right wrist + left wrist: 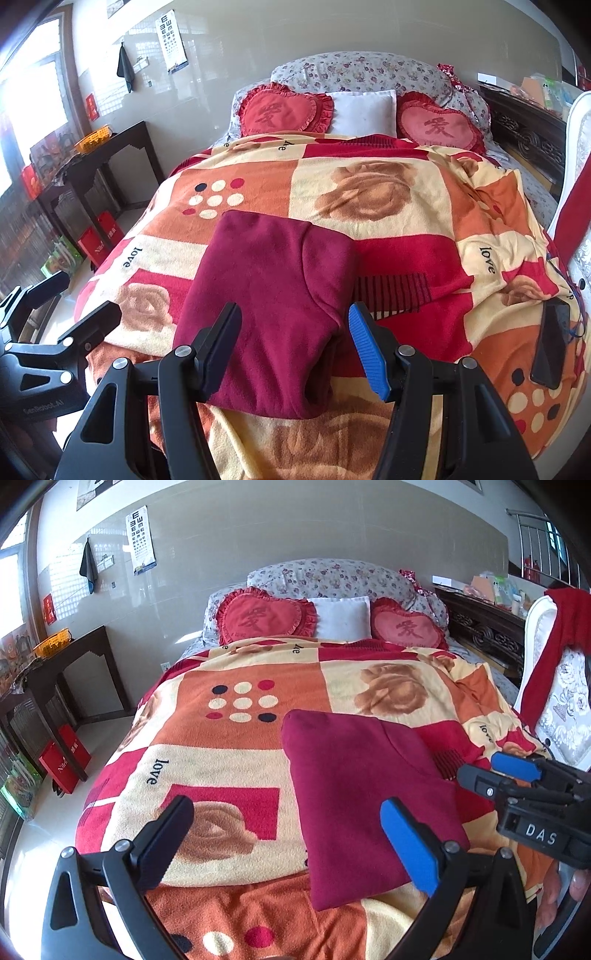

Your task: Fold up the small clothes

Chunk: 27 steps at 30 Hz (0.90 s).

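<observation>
A maroon garment (362,797) lies folded into a compact rectangle on the patterned blanket (236,760); it also shows in the right wrist view (273,306). My left gripper (291,830) is open and empty, hovering over the garment's near left edge. My right gripper (295,343) is open and empty, its jaws straddling the near end of the garment from above. The right gripper (502,771) also shows at the right edge of the left wrist view, and the left gripper (70,299) at the left edge of the right wrist view.
The blanket (406,206) covers a bed with two red heart cushions (284,112) and a white pillow (364,110). A black phone (550,343) lies near the bed's right edge. A white chair with red cloth (557,657) stands right; a dark side table (62,672) stands left.
</observation>
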### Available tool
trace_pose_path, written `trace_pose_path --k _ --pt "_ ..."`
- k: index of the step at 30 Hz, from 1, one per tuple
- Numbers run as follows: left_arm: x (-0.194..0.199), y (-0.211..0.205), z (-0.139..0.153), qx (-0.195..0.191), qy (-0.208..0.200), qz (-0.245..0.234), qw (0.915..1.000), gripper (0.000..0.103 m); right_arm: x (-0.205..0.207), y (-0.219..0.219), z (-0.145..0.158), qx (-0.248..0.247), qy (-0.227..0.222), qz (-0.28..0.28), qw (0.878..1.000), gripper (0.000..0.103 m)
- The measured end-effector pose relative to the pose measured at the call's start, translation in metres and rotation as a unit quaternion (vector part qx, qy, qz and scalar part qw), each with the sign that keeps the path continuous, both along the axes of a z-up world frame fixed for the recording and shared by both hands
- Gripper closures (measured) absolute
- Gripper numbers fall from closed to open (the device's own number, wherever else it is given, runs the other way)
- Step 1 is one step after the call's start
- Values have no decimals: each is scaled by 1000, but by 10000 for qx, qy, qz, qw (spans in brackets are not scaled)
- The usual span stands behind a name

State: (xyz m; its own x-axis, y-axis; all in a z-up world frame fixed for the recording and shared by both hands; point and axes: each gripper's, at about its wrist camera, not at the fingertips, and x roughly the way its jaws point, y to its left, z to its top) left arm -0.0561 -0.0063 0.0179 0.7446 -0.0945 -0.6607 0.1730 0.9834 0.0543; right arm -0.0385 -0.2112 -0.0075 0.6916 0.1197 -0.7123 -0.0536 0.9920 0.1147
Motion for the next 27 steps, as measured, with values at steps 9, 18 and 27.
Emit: trace_pose_path --k 9,18,27 --pt "7 5 -2 -70 116 129 9998 0 5 0 -2 -20 29 23 10000 62" --pt "10 7 -3 -125 161 156 9997 0 10 1 -6 -21 96 75 9999 62" --pt "13 8 -5 -173 187 189 9995 0 12 2 -7 -14 121 53 9999 62"
